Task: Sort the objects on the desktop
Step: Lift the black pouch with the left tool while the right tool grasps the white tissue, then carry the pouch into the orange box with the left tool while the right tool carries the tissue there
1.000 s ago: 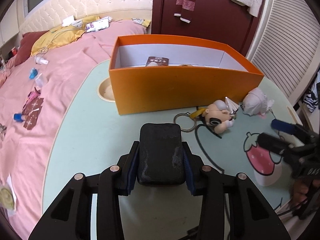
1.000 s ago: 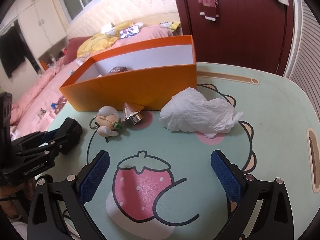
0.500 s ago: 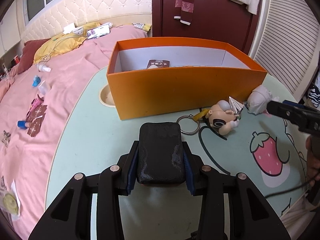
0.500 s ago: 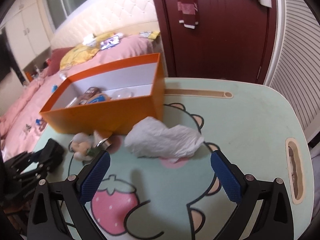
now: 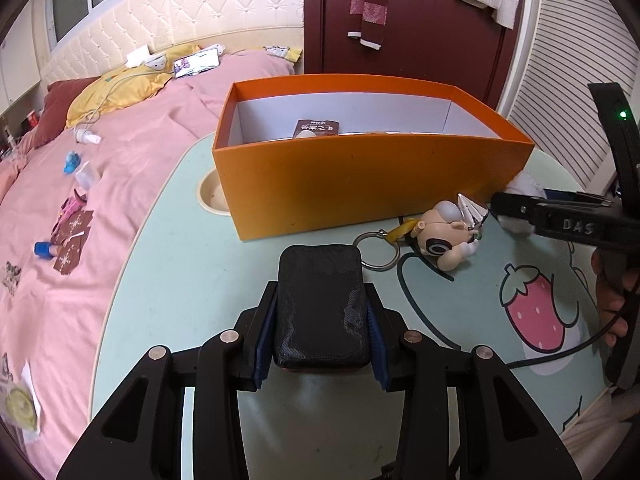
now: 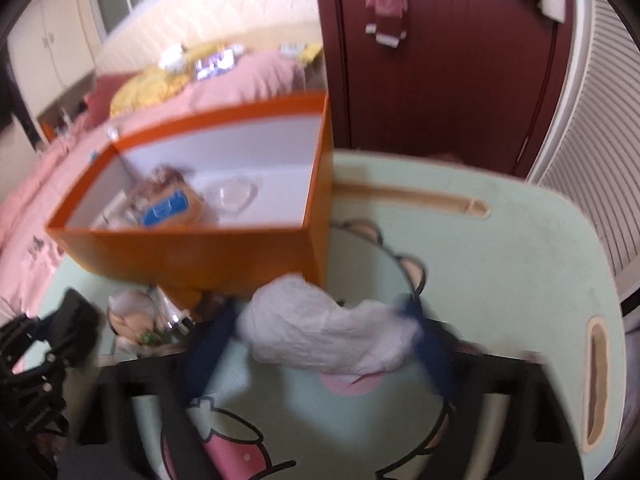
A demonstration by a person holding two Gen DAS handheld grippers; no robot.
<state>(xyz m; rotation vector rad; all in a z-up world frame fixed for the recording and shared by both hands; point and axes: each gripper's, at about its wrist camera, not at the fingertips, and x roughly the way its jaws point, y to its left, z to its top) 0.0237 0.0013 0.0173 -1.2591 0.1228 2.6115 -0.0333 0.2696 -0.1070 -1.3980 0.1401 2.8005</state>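
My left gripper is shut on a black pouch and holds it over the green table, in front of the orange box. The box holds a brown card and several small items. A doll keychain lies beside the box. My right gripper is open, with its blue pads on either side of a crumpled white tissue on the table. The right wrist view is blurred by motion. The right gripper also shows in the left wrist view.
A pink bed with scattered small items lies left of the table. A dark red door stands behind the box. The table has a round cup recess and a slot handle at the right edge.
My right gripper has moved forward to the tissue, and its pads now straddle it. My left gripper has risen slightly with the pouch still in it.
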